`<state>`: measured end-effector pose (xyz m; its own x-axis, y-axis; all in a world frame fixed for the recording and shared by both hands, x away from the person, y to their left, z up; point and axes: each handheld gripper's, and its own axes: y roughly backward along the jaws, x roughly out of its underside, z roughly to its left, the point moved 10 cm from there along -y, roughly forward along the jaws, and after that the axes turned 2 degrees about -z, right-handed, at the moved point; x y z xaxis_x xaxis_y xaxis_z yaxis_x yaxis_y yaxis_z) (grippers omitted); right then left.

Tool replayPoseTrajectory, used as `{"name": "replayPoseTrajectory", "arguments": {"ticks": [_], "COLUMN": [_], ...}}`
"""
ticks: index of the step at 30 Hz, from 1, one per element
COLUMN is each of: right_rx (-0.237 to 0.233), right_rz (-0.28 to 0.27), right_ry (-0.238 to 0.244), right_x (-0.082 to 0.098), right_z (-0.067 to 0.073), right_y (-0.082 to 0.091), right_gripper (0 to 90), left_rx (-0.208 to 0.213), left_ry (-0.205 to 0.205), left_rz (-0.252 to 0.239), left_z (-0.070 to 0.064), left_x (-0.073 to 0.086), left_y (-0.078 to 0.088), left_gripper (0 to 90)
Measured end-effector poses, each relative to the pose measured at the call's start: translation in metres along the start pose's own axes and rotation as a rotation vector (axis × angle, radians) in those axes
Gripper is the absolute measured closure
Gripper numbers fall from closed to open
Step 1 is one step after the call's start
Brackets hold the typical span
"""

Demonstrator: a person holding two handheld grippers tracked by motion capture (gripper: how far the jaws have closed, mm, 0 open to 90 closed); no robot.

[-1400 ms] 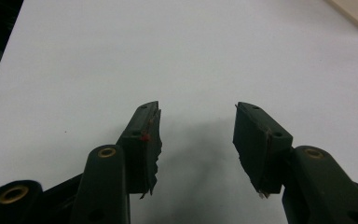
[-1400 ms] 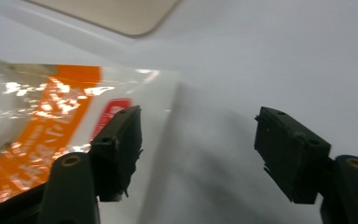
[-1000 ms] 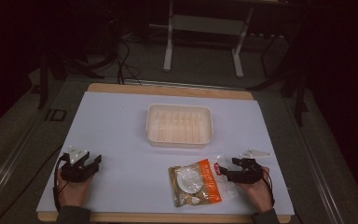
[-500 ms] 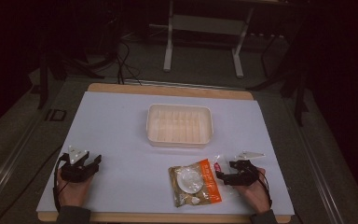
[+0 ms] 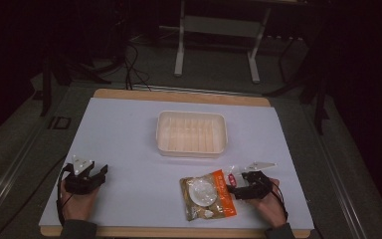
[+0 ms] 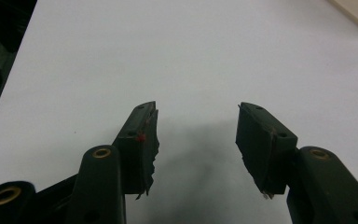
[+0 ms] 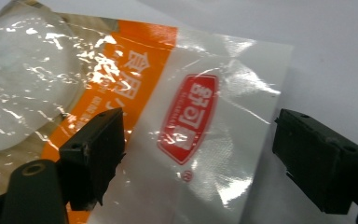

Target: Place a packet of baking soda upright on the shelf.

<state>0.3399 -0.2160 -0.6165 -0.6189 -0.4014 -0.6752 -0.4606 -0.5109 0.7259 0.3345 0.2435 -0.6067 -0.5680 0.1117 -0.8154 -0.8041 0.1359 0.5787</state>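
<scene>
The left tool [image 5: 99, 172] rests at the near left of the white surface [image 5: 129, 134], jaws apart on nothing. Well to its right lies a snack packet [image 5: 208, 195], near edge, its clear right end between the right tool's [image 5: 230, 188] jaws, which have just been opening. A red label and orange band carry writing, unreadable.

My remote view: table [image 5: 129, 124] with pale sheet over wooden top, wood edge visible at far and near sides. Grey floor [image 5: 219, 69] around it, dim. Behind table, light metal stand [image 5: 216, 25] on two legs. Black cables [image 5: 129, 55] across floor at back left. Surroundings dark; light falls mainly on tabletop.
</scene>
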Motion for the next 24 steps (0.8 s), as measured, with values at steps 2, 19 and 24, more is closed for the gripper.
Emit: {"name": "replayPoseTrajectory", "arguments": {"ticks": [2, 19, 24], "right_rx": [-0.005, -0.14, -0.168], "right_rz": [0.004, 0.013, 0.015], "right_ry": [0.0, -0.063, -0.088], "right_x": [0.0, 0.0, 0.003], "right_z": [0.002, 0.015, 0.012], "right_y": [0.0, 0.007, 0.011], "right_gripper": [16.7, 47.2, 56.9], "left_rx": [0.0, -0.007, -0.008], "left_ry": [0.0, 0.008, 0.008], "left_rz": [-0.001, -0.014, -0.013], "left_z": [0.0, 0.002, 0.002], "left_x": [0.0, -0.002, -0.002], "left_y": [0.0, 0.002, 0.002], "left_gripper": [47.8, 47.3, 47.2]}}
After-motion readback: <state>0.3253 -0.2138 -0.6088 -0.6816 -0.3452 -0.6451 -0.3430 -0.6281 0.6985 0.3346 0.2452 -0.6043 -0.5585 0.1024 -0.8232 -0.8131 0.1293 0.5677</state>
